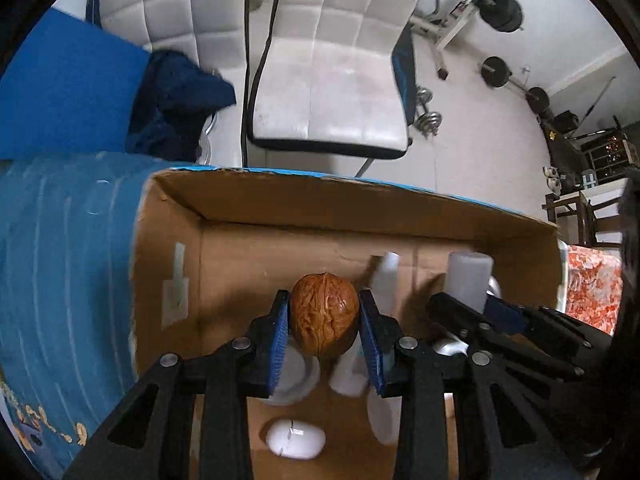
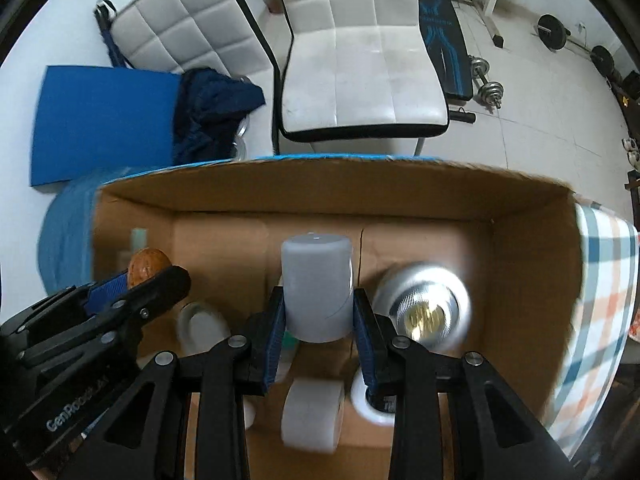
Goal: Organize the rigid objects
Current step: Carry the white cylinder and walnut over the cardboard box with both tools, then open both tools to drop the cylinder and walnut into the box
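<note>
My left gripper (image 1: 325,318) is shut on a brown walnut (image 1: 324,314) and holds it over the open cardboard box (image 1: 240,208). My right gripper (image 2: 318,312) is shut on a grey cylinder (image 2: 316,284) and holds it over the same box (image 2: 280,192). The right gripper with the cylinder (image 1: 468,280) shows at the right of the left wrist view. The left gripper with the walnut (image 2: 146,266) shows at the left of the right wrist view. Several white pieces lie on the box floor, among them a white oval (image 1: 296,438) and a white roll (image 2: 312,416).
A silver round object (image 2: 424,312) lies in the box at the right. A blue cloth (image 1: 60,260) lies left of the box, a checked cloth (image 2: 600,300) right of it. Behind stand a white chair (image 2: 360,72), a blue mat (image 2: 104,120) and gym weights (image 2: 488,88).
</note>
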A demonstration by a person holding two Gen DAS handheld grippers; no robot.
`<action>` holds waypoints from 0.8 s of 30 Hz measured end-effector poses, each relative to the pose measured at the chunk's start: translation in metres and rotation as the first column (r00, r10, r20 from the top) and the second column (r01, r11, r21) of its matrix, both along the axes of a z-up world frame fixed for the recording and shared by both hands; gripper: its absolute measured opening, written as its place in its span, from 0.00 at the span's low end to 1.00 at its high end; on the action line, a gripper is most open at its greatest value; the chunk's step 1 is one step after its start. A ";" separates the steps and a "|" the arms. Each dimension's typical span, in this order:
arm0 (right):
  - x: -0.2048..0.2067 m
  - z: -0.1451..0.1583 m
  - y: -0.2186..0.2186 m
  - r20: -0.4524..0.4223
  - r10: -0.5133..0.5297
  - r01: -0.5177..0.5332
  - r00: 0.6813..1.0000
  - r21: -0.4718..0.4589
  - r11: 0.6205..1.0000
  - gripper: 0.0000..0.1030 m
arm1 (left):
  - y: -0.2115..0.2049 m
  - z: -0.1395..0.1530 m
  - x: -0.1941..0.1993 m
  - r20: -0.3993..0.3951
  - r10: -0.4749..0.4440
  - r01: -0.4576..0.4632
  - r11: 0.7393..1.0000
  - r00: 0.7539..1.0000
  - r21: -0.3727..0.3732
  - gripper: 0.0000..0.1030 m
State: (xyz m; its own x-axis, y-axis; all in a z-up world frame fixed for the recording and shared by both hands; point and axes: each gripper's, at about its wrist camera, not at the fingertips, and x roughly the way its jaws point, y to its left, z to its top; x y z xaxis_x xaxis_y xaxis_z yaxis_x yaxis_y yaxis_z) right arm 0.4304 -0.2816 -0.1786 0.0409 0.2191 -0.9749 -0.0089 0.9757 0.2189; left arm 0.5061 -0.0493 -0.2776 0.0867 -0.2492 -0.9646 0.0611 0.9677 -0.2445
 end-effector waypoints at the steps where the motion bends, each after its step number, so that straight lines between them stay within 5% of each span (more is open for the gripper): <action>1: 0.004 -0.005 0.001 -0.003 0.000 -0.001 1.000 -0.011 1.000 0.33 | 0.000 -0.005 0.004 -0.010 0.001 -0.001 1.000 1.000 0.002 0.30; 13: 0.028 -0.039 0.002 -0.049 0.016 -0.021 0.999 -0.101 0.995 0.34 | -0.013 -0.050 0.024 -0.094 -0.054 0.060 0.996 0.994 0.071 0.31; 18: 0.030 -0.039 0.001 -0.064 0.012 -0.018 0.998 -0.096 0.995 0.37 | -0.016 -0.047 0.029 -0.103 -0.047 0.056 0.994 0.994 0.091 0.51; 24: 0.022 -0.022 -0.004 -0.040 0.003 -0.008 0.999 -0.111 0.994 0.45 | -0.012 -0.030 0.027 -0.063 -0.043 0.049 0.994 0.997 0.100 0.60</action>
